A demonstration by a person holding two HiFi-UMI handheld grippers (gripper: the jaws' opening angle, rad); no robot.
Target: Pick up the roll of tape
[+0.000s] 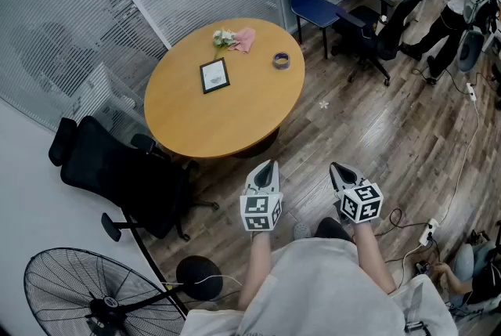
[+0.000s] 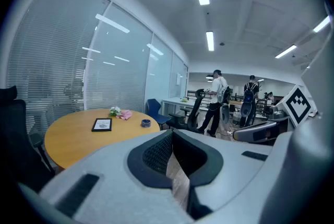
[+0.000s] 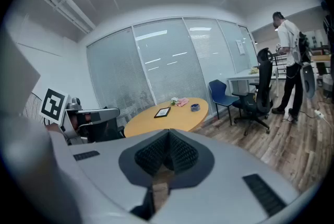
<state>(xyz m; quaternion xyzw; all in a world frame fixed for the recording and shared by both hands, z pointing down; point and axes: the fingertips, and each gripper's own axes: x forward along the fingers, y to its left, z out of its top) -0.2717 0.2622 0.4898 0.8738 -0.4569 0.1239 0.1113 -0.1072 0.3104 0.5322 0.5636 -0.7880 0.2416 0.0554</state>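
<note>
Both jaw pairs are pressed together with nothing between them. The left gripper point(image 1: 267, 166) and the right gripper point(image 1: 337, 168) hang side by side over the wooden floor point(image 1: 368, 131), well short of the round table point(image 1: 227, 119). The roll of tape point(image 1: 281, 59) lies flat near the table's far right edge, apart from the picture frame point(image 1: 214, 75) at centre. Open floor runs along the table's right side. A black chair point(image 1: 117, 170) crowds its near left edge.

grippers point(image 1: 268, 164) point(image 1: 337, 168): 2 | roll of tape point(image 1: 281, 59): 1 | table point(image 1: 196, 131): 1 | frame point(image 1: 214, 75): 1
</note>
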